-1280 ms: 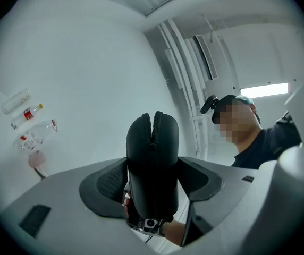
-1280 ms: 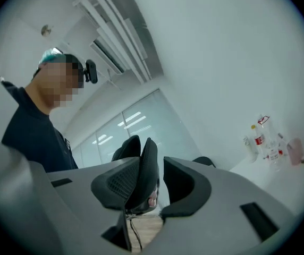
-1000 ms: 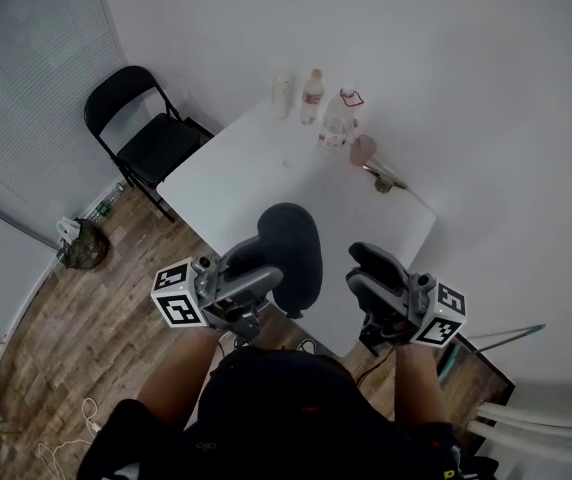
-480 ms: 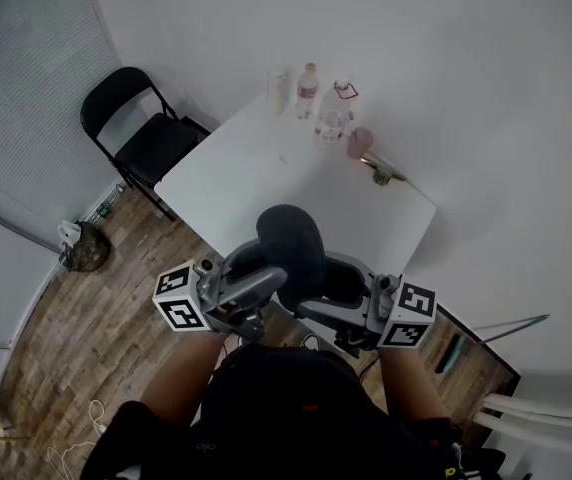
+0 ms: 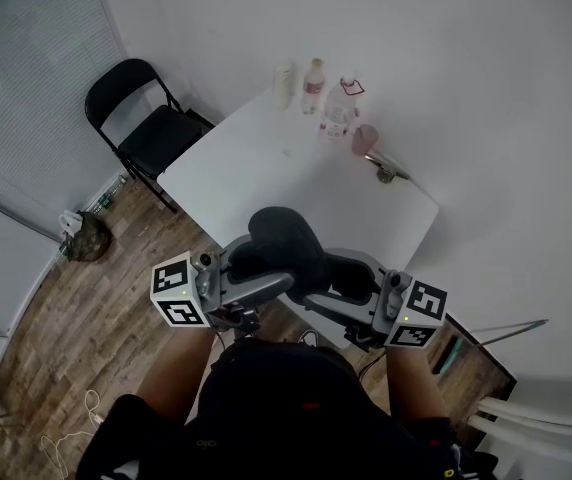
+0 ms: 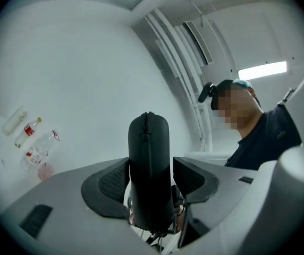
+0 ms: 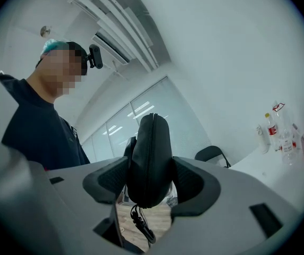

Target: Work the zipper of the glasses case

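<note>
White walls, a wooden floor [image 5: 76,318] and a white desk [image 5: 266,168] with a few bottles [image 5: 331,108] at its far end are about all this room has, plus a black folding chair [image 5: 146,128] beside the desk. The glasses case [image 5: 286,248] is not on the desk. It is held up in the air in front of the person, caught between both tools. The left tool [image 6: 151,182] is clamped across the case's body, pads on either side. The right tool [image 7: 149,179] has just been closing, and its pads now sit against the case's sides as well.

The zipper seam [image 7: 151,142] runs up the middle, and the pull cord [image 7: 138,222] dangles below the case, untouched. To my eye, the zipper work has not begun. I would keep the left tool firm on the shell, clear of the seam, and free the right tool to pinch that cord. Then I would draw it along the track, following the curve and not tugging outward.
</note>
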A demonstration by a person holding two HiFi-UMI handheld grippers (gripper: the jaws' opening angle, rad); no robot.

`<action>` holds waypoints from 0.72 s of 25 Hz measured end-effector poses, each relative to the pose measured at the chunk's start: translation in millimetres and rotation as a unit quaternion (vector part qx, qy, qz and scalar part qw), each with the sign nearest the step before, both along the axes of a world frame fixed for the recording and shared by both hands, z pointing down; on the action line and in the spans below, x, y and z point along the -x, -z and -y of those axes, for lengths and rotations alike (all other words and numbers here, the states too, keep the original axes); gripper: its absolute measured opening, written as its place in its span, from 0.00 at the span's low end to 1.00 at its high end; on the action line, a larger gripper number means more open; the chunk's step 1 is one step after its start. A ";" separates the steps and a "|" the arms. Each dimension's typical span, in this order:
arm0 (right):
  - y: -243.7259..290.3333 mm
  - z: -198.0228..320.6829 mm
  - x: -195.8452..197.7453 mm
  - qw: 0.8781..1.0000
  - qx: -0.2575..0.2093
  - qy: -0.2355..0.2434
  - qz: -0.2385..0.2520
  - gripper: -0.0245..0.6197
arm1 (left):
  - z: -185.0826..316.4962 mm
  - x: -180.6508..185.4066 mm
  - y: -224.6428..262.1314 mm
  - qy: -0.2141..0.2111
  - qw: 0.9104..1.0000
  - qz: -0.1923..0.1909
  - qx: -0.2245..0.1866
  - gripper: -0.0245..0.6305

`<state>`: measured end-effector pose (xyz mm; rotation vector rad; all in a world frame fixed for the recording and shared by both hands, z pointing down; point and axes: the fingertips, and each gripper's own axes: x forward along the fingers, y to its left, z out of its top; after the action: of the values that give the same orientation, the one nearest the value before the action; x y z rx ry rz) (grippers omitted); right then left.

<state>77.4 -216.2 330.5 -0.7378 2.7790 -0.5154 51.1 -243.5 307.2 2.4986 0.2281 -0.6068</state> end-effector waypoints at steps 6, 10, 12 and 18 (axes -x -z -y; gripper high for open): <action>-5.0 -8.9 5.6 0.998 0.010 0.045 -0.042 0.46 | -21.0 -9.2 -9.4 -0.016 0.994 0.071 -0.085 0.49; -14.0 -13.4 9.4 0.993 0.019 0.085 -0.078 0.46 | -29.7 -17.9 -18.5 -0.045 0.988 0.101 -0.106 0.52; -20.5 -16.8 13.1 0.990 0.021 0.101 -0.091 0.45 | -34.9 -21.5 -23.1 -0.055 0.986 0.111 -0.114 0.52; -23.4 -19.1 24.1 0.988 0.034 0.111 -0.101 0.45 | -35.7 -16.2 -20.3 -0.040 0.989 0.098 -0.106 0.49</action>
<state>53.4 -197.1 353.9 -0.5224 3.0678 -0.6085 67.3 -207.8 327.5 2.7164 0.3309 -0.3164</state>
